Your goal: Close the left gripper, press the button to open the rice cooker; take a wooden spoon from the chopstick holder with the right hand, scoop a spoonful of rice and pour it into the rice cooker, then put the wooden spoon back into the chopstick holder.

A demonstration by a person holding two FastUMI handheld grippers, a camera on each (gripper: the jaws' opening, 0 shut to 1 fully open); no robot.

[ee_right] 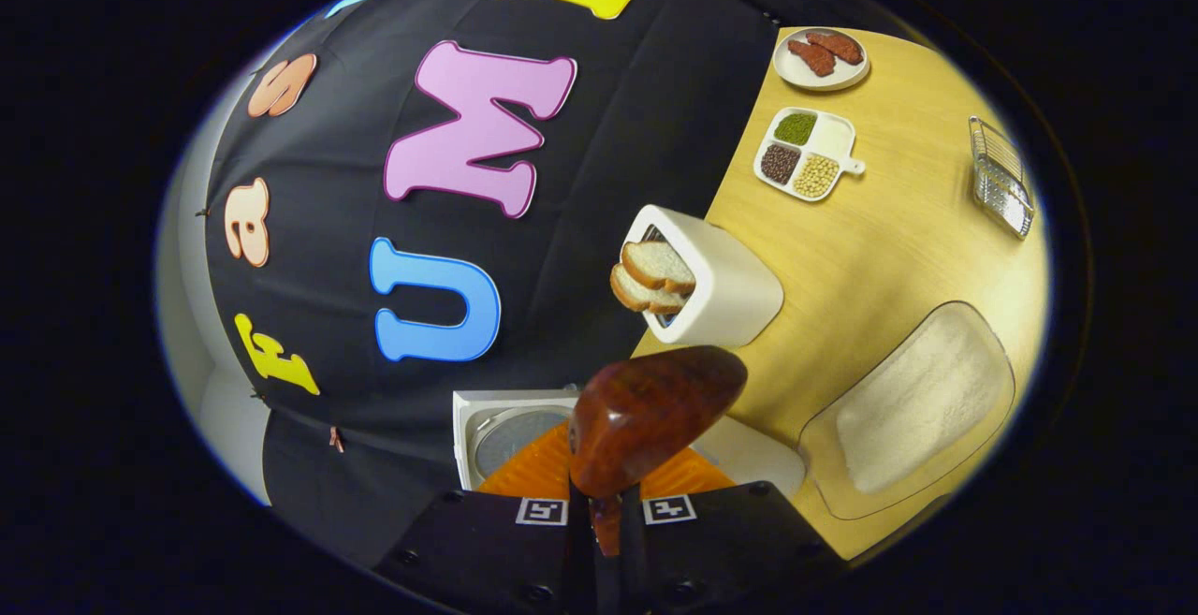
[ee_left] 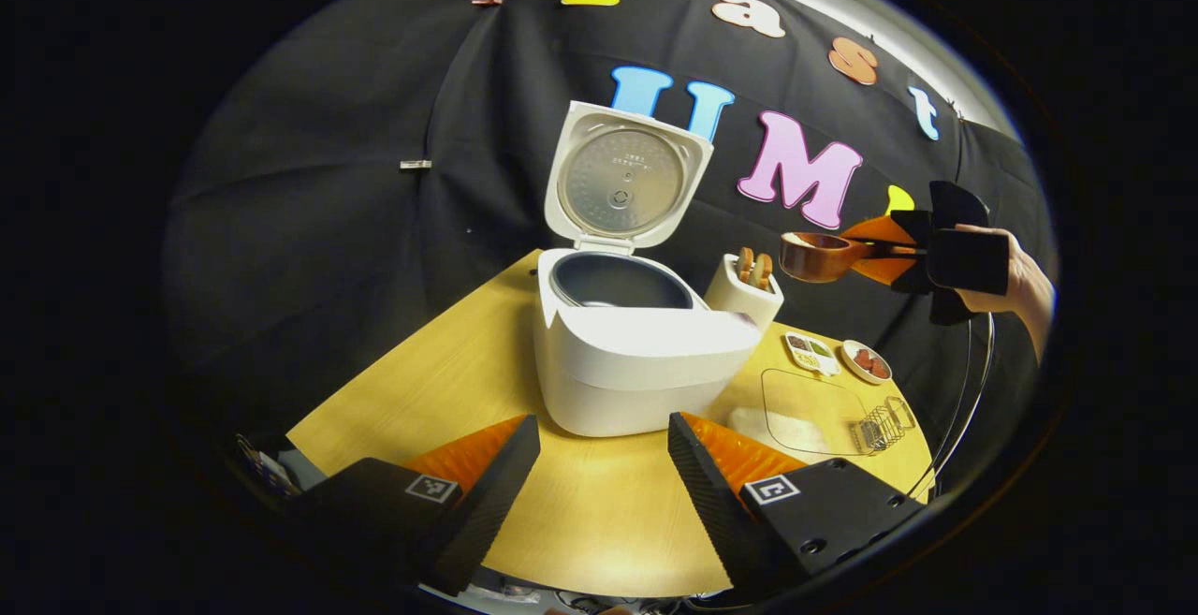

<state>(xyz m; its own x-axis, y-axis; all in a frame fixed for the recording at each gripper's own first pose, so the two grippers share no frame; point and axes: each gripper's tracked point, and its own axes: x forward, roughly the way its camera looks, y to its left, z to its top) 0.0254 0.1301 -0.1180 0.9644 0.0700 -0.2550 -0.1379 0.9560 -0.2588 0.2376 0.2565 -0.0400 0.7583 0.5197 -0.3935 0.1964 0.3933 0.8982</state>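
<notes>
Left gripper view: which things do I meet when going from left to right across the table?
Rice cooker → white holder with bread → divided dish → small plate → wire basket.

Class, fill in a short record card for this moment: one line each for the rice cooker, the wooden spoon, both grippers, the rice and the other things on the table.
rice cooker: lid up, inner pot exposed
wooden spoon: held in the air, above the table
right gripper: shut on wooden spoon handle
left gripper: open, facing the cooker, holding nothing
rice: in a clear tray on the table
chopstick holder: cannot tell
toaster: two bread slices in it
divided dish: three fillings
wire basket: near table edge
</notes>
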